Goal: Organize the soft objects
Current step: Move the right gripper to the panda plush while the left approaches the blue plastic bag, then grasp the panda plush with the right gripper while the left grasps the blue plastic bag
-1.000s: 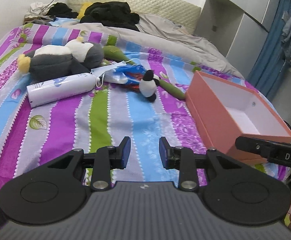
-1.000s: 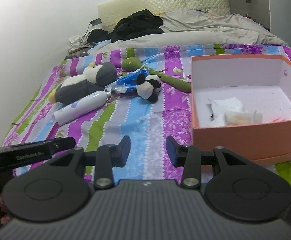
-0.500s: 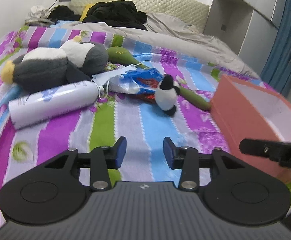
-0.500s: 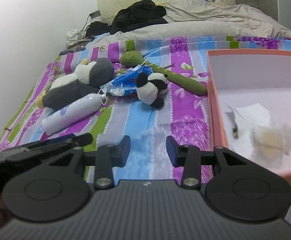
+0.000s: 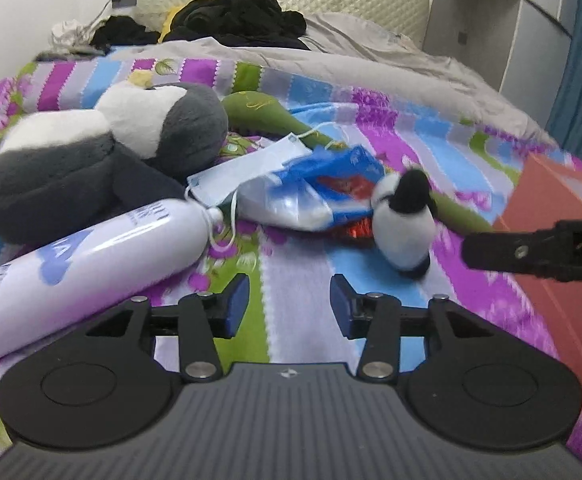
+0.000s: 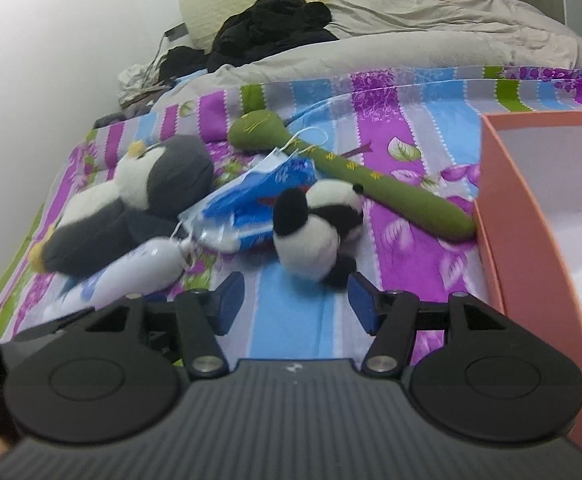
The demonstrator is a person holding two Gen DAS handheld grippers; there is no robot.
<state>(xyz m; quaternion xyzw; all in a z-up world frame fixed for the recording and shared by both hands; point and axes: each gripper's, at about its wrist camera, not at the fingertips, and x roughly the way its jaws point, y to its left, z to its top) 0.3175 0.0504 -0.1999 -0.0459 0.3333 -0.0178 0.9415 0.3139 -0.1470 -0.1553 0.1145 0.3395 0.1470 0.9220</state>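
A small panda plush (image 6: 317, 232) lies on the striped bedspread just ahead of my open, empty right gripper (image 6: 295, 300); it also shows in the left wrist view (image 5: 405, 224). A large grey-and-white penguin plush (image 5: 91, 160) (image 6: 131, 204) lies to the left. A green padded stick (image 6: 355, 176) runs behind the panda toward the orange box (image 6: 531, 232). My left gripper (image 5: 289, 308) is open and empty above the bedspread, close to the white bottle (image 5: 79, 256).
A blue-and-white plastic bag (image 5: 315, 192) and a face mask (image 5: 247, 172) lie between the plush toys. The orange box (image 5: 563, 240) stands at the right. Black clothes (image 5: 239, 16) and a grey duvet (image 6: 411, 40) cover the far end of the bed.
Both grippers have moved forward and lower toward the pile of toys, which now looks much larger. Both jaws have opened wider. The right gripper has closed in on the small panda.
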